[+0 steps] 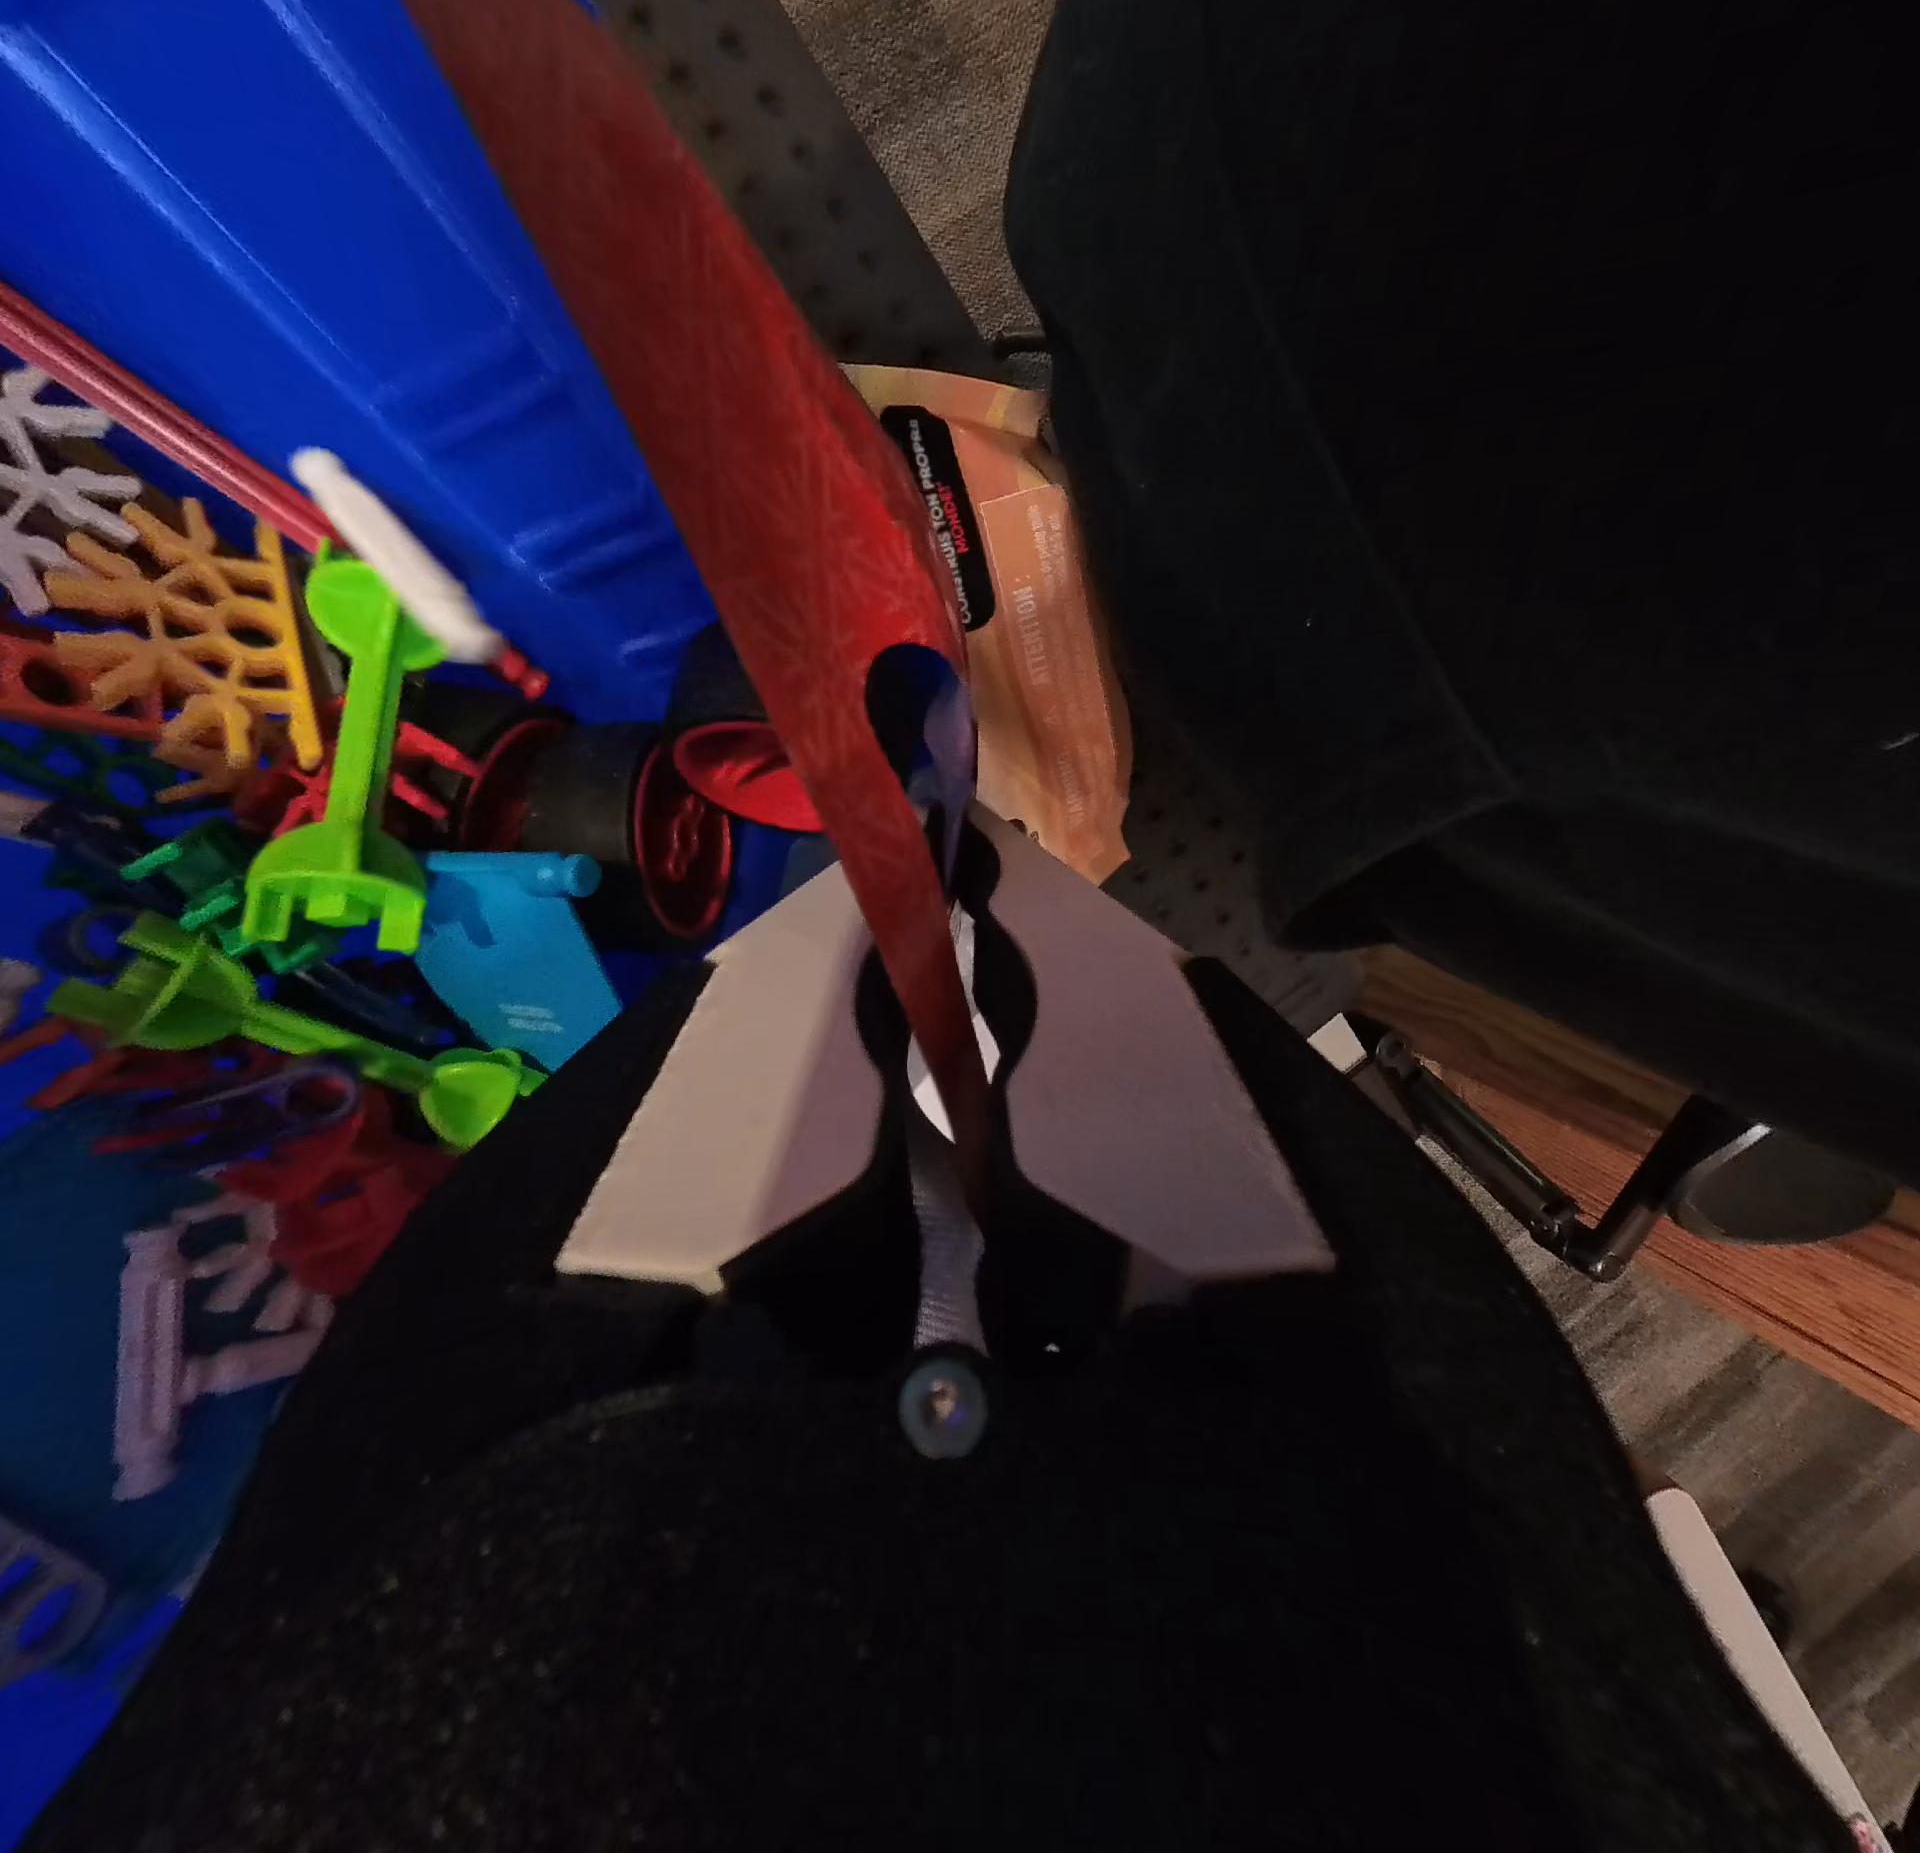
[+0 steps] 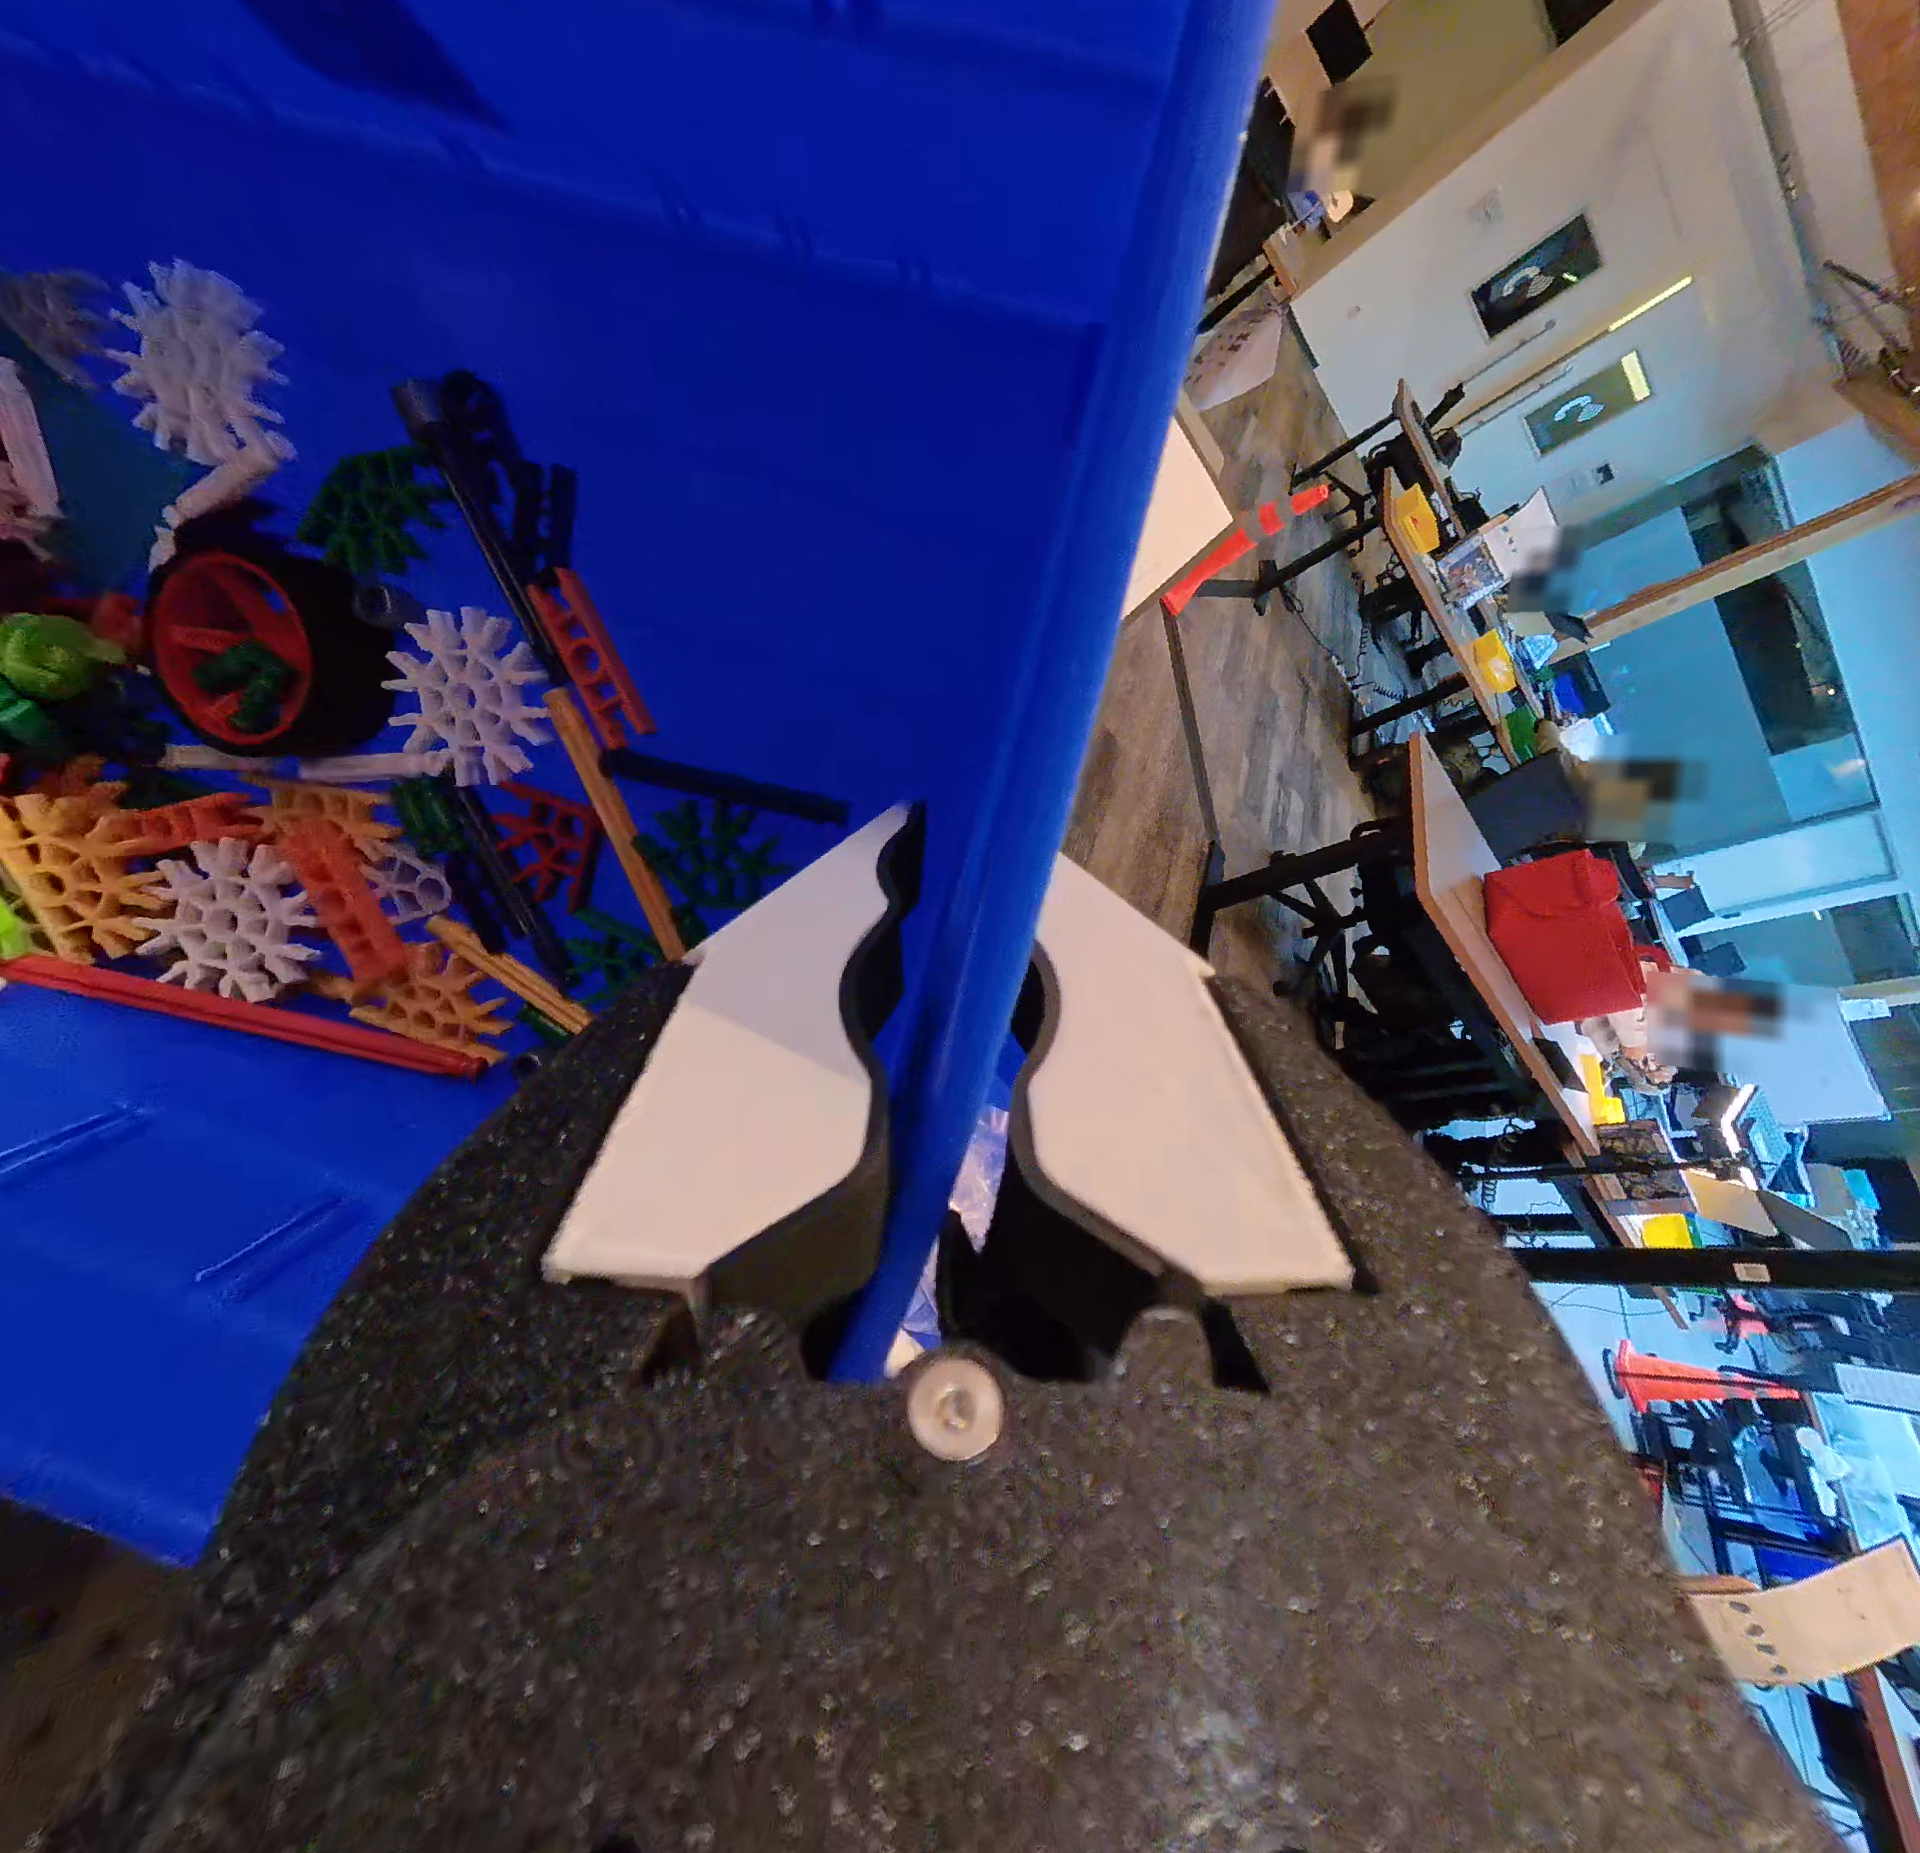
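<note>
My left hand-held gripper (image 1: 951,982) is closed down on a thin red strap-like handle (image 1: 665,349), which passes edge-on between the white fingers (image 1: 748,1065) and sweeps from there to the top of the frame, so its long axis runs straight away from me. My right hand-held gripper (image 2: 961,982) is clamped on the rim of the blue bin (image 2: 1122,453), that edge likewise running from the jaws up toward the top of its frame. To the left of both grips lies the bin's inside, with a heap of construction-toy pieces (image 2: 312,847) at centre left: white snowflake connectors (image 2: 473,691), a red-hubbed wheel (image 2: 244,650), green rods (image 1: 353,754). Neither gripper touches the pieces.
</note>
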`<action>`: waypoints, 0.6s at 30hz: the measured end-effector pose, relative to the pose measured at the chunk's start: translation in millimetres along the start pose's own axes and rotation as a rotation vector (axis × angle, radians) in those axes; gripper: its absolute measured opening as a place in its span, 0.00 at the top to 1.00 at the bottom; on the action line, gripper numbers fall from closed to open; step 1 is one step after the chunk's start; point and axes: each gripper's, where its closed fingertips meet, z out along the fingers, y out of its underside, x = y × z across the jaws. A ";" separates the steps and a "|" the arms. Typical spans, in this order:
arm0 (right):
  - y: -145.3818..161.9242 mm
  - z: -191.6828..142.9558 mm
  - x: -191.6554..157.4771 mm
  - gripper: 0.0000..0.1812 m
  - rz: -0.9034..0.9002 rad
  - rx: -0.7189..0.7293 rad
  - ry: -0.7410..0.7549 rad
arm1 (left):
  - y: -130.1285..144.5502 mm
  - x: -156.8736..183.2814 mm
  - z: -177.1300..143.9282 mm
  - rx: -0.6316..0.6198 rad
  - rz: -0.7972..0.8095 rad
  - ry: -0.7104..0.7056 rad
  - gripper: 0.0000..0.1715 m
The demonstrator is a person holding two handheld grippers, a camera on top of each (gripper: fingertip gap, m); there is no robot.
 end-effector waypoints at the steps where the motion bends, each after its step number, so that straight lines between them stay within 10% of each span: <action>1: -3.8 -2.7 2.3 0.96 -0.010 0.012 0.010 | -0.7 -0.8 -0.6 0.005 -0.005 -0.002 1.00; 18: -30.9 -1.4 35.4 0.96 -0.079 0.138 0.115 | 2.6 -39.0 -17.8 -0.037 -0.029 -0.077 1.00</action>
